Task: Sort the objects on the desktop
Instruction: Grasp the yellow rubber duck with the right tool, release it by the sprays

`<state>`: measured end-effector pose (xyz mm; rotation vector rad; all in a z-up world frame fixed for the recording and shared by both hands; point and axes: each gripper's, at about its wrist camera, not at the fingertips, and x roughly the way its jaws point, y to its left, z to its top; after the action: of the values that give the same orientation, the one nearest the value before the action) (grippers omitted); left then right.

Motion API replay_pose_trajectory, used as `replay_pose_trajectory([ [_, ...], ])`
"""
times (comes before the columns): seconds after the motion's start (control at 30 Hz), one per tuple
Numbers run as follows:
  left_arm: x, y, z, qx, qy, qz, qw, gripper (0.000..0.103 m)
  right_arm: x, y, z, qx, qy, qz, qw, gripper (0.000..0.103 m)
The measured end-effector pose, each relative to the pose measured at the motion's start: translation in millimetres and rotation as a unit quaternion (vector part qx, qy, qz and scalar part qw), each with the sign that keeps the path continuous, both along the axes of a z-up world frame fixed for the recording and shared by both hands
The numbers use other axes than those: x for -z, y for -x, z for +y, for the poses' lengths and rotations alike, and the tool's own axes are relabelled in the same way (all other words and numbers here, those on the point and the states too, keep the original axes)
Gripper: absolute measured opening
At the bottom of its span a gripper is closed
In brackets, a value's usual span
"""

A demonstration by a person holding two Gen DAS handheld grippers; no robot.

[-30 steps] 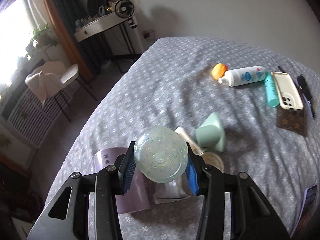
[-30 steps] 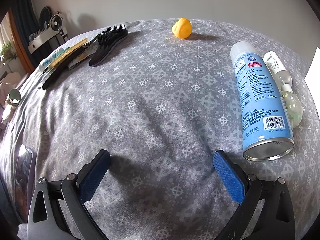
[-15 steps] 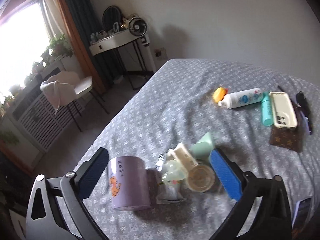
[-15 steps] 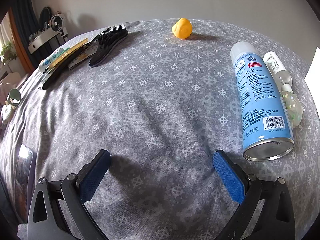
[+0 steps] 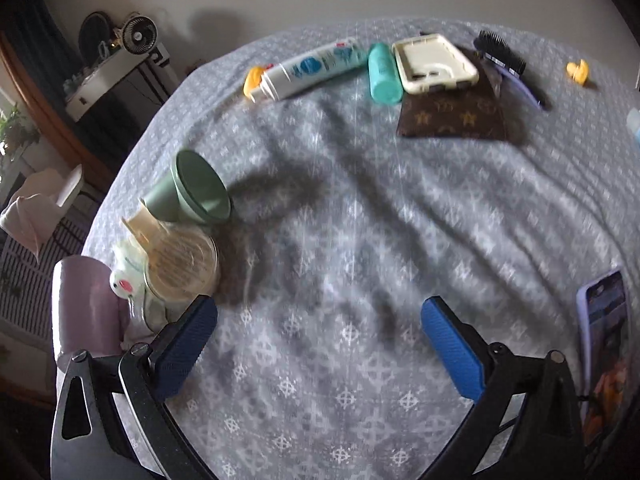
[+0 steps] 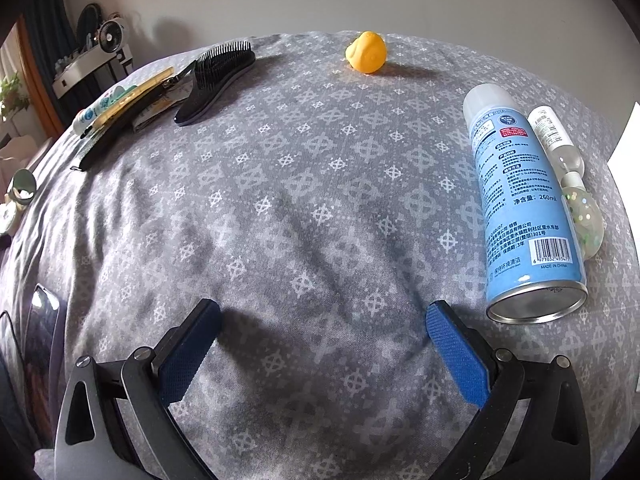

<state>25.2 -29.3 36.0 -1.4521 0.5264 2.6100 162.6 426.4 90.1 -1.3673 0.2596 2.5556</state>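
Observation:
My left gripper [image 5: 318,308] is open and empty above bare grey patterned cloth [image 5: 340,220]. Just left of it lies a cluster: a purple mug [image 5: 86,308], a pale glittery bottle [image 5: 126,280], a round lidded jar [image 5: 180,264] and a green cup [image 5: 196,194] on its side. My right gripper [image 6: 322,312] also stands open and empty over the cloth. A blue spray can [image 6: 520,208] lies to its right, with a small clear bottle [image 6: 554,136] and a glitter ball bottle [image 6: 584,220] beside the can.
At the far edge lie a white bottle [image 5: 312,68], a teal tube [image 5: 384,74], a cream phone case [image 5: 434,64] on a brown wallet [image 5: 452,118], a black hairbrush [image 6: 218,80] and a yellow duck [image 6: 366,52]. A phone [image 5: 604,340] lies at the right.
My left gripper opened and let go of the glittery bottle beside the jar, then swung right and down, away from the cluster. The right gripper has not moved.

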Motion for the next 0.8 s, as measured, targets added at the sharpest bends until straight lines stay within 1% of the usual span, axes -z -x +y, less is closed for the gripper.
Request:
replay_pose_trajectory([
  [0.07, 2.2, 4.3, -3.3, -0.008, -0.007, -0.007, 0.9999, 0.103, -2.9, 4.6, -1.7, 0.002, -0.007, -0.014, 1.0, 0.103],
  [0.13, -3.9, 7.7, -7.2, -0.013, -0.028, 0.003, 0.9995, 0.103, -9.6, 12.5, -2.2, 0.006, -0.007, -0.021, 1.0, 0.103],
  [0.23, -4.0, 9.7, -11.0, -0.019, -0.052, 0.009, 0.9984, 0.103, -34.5, 27.4, -0.7, 0.018, -0.004, 0.013, 1.0, 0.103],
  [0.33, 2.9, 12.9, -14.6, -0.025, -0.062, 0.0, 0.9978, 0.103, -66.7, 54.6, 6.1, 0.034, -0.006, 0.047, 0.998, 0.103],
  [0.4, 6.6, 15.8, -18.7, -0.03, -0.073, -0.006, 0.9969, 0.103, -84.2, 77.3, 9.8, 0.046, -0.036, 0.059, 0.997, 0.103],
  [0.47, 8.5, 17.2, -23.3, -0.037, -0.086, -0.009, 0.9956, 0.103, -94.2, 103.4, 16.6, 0.066, -0.073, 0.061, 0.993, 0.103],
  [0.57, 10.7, 19.3, -32.2, -0.047, -0.111, -0.009, 0.9927, 0.103, -95.0, 141.3, 32.4, 0.091, -0.096, 0.051, 0.99, 0.103],
  [0.67, 17.2, 23.1, -40.2, -0.06, -0.129, -0.02, 0.9896, 0.103, -83.1, 176.2, 51.7, 0.11, -0.092, 0.038, 0.989, 0.103],
  [0.7, 20.5, 24.8, -42.5, -0.064, -0.134, -0.026, 0.9886, 0.103, -77.4, 185.8, 54.9, 0.104, -0.091, 0.034, 0.99, 0.103],
  [0.73, 24.2, 26.6, -44.8, -0.068, -0.138, -0.032, 0.9876, 0.103, -70.4, 195.4, 52.4, 0.087, -0.102, 0.032, 0.99, 0.103],
  [0.8, 26.8, 27.2, -47.4, -0.07, -0.145, -0.032, 0.9864, 0.103, -53.9, 213.7, 42.2, 0.057, -0.145, 0.009, 0.988, 0.102],
])
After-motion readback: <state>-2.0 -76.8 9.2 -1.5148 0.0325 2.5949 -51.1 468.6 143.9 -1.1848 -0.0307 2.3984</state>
